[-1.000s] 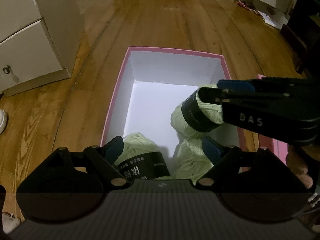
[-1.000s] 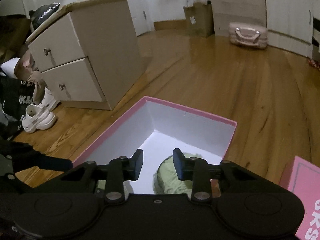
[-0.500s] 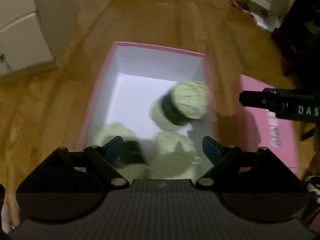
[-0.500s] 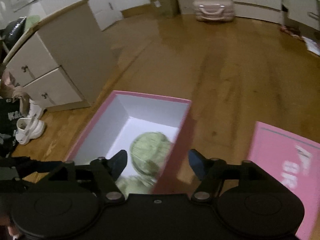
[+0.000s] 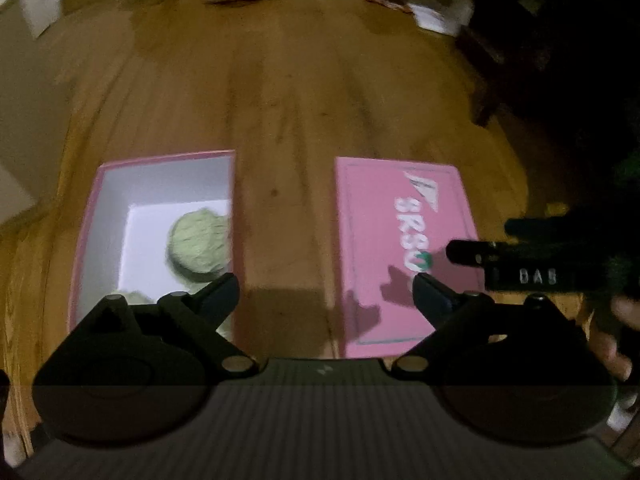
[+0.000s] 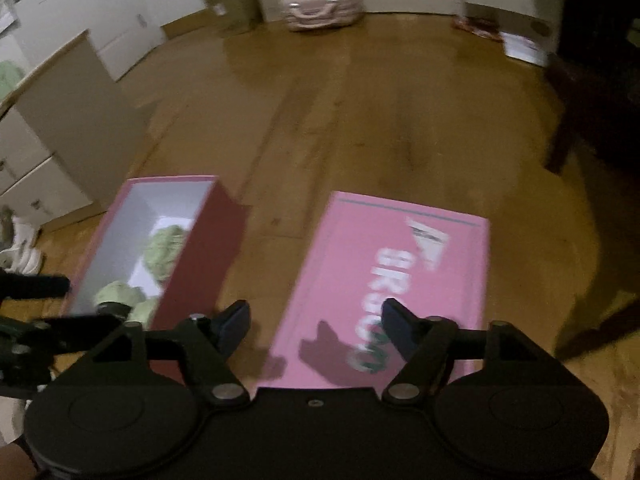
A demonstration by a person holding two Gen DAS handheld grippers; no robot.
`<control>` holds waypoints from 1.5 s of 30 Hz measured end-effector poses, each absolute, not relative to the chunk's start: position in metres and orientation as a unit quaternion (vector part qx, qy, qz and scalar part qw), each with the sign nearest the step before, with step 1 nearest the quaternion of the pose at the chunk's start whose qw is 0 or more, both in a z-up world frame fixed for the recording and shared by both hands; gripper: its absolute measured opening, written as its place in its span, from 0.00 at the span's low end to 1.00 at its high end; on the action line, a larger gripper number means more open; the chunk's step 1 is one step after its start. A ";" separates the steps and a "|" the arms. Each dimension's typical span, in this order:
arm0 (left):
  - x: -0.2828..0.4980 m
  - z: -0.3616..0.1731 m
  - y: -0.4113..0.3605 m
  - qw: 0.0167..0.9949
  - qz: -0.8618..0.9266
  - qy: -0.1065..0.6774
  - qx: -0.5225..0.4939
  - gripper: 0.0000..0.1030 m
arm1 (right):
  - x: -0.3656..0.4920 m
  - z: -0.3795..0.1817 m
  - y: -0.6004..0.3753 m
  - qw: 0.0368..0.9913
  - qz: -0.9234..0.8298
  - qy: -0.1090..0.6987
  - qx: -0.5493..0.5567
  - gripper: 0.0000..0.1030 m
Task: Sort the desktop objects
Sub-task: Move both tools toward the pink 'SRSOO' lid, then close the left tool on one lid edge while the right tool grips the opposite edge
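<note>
Both views are smeared by motion blur. In the left wrist view the left gripper (image 5: pixel 324 292) covers the near end of the box (image 5: pixel 86 232), so only parts of the yarn balls (image 5: pixel 198 242) show. White lettering on the lid (image 5: pixel 362 240) is too blurred to read, and its near edge is hidden. The right gripper (image 5: pixel 476 250) is cut off at the right edge.
</note>
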State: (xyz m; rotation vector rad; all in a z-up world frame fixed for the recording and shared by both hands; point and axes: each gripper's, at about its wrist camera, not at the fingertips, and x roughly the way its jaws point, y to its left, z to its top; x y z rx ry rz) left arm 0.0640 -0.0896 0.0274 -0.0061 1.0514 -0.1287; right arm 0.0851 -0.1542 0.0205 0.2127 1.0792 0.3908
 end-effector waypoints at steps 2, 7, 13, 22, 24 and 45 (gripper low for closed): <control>0.066 0.015 -0.107 0.850 -0.074 0.521 0.004 0.92 | 0.086 0.015 -0.169 0.833 0.177 0.514 0.103 0.82; 0.080 -0.022 -0.131 0.841 -0.095 0.530 -0.058 0.92 | 0.083 -0.001 -0.202 0.828 0.173 0.517 0.134 0.82; 0.096 -0.068 -0.137 0.849 -0.084 0.515 -0.081 0.92 | 0.083 -0.035 -0.234 0.822 0.131 0.529 0.165 0.84; 0.116 -0.095 -0.142 0.851 -0.091 0.516 -0.040 0.92 | 0.090 -0.081 -0.263 0.808 0.093 0.530 0.237 0.84; 0.124 -0.103 -0.137 0.848 -0.089 0.520 -0.056 0.92 | 0.092 -0.087 -0.264 0.803 0.094 0.534 0.247 0.84; 0.154 -0.161 -0.138 0.844 -0.105 0.523 -0.066 0.92 | 0.107 -0.155 -0.258 0.765 0.106 0.561 0.298 0.84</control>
